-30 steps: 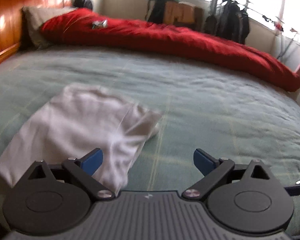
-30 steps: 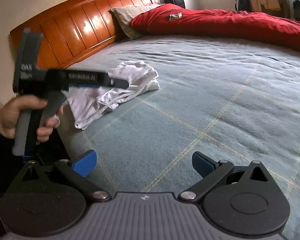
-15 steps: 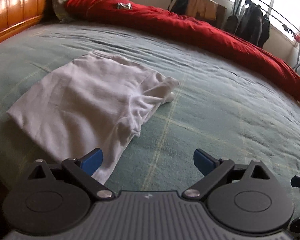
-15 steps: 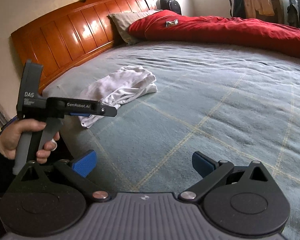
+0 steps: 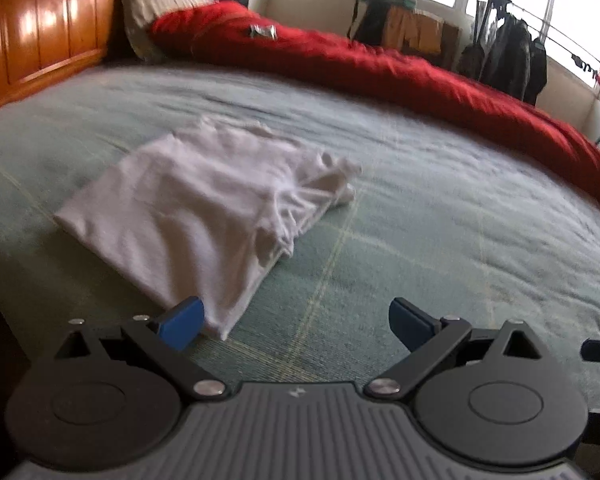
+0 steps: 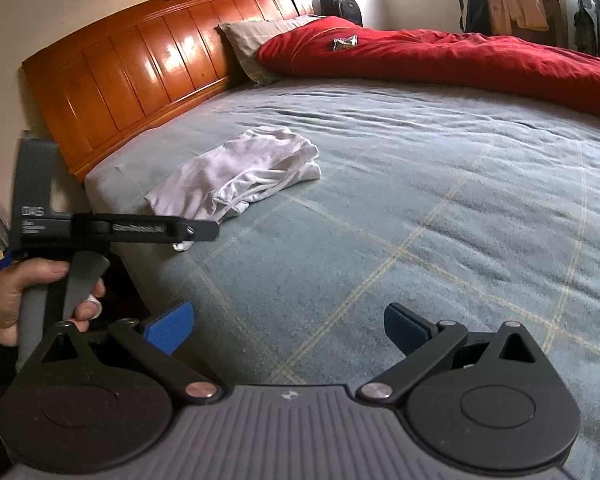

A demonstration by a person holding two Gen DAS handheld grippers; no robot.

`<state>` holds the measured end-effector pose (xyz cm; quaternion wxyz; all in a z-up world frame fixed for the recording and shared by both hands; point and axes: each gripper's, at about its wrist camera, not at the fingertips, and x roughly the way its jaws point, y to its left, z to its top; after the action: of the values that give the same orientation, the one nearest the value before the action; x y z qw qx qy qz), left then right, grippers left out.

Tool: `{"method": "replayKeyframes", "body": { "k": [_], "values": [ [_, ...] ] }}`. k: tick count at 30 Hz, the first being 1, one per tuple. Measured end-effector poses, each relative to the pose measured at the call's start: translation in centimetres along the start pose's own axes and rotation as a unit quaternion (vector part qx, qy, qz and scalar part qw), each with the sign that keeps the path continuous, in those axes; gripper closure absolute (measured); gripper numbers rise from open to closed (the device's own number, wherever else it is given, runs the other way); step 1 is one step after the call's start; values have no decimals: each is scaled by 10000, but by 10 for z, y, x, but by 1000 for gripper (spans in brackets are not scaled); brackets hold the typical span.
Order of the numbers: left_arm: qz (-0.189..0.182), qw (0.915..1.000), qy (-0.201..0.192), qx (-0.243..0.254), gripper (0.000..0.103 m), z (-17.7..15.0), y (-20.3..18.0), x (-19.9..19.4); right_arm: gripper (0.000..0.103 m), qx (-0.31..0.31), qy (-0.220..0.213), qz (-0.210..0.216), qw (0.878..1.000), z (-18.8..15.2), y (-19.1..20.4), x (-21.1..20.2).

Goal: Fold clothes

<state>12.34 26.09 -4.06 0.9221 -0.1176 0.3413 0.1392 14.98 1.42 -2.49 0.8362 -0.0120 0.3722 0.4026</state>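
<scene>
A white garment [image 5: 204,208] lies folded into a rough rectangle on the green bedspread [image 5: 440,220], with bunched layers along its right edge. My left gripper [image 5: 296,322] hovers just short of the garment's near corner, open and empty. In the right wrist view the same white garment [image 6: 244,172] sits near the bed's left edge. My right gripper [image 6: 288,326] is open over bare bedspread, well short of the cloth. A hand [image 6: 16,300] holds the left gripper's handle at the left of that view.
A red duvet [image 5: 380,68] runs along the far side of the bed with a small grey object [image 5: 262,32] on it. A wooden headboard [image 6: 152,68] and a pillow [image 6: 256,40] stand at the left. A clothes rack [image 5: 512,56] stands by the window.
Both grippers have drawn back from the garment, which now lies further off and free of them. The left view has swung toward the headboard. The jaws stayed open.
</scene>
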Motion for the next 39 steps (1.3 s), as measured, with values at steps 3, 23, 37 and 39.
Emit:
{"method": "replayKeyframes", "body": {
  "k": [3, 23, 37, 39],
  "values": [
    [177, 9996, -222, 16, 1, 0, -1, -18, 0, 3, -16, 34, 10000, -1, 3, -3],
    [842, 9927, -706, -488, 1, -21, 25, -94, 0, -270, -157, 468, 9984, -10, 35, -22],
    [946, 9927, -712, -240, 1, -34, 14, -134, 0, -1041, 142, 281, 9941, 6, 83, 3],
    [1003, 9919, -759, -176, 1, -37, 13, -141, 0, -1188, 187, 93, 9927, 8, 93, 5]
  ]
}}
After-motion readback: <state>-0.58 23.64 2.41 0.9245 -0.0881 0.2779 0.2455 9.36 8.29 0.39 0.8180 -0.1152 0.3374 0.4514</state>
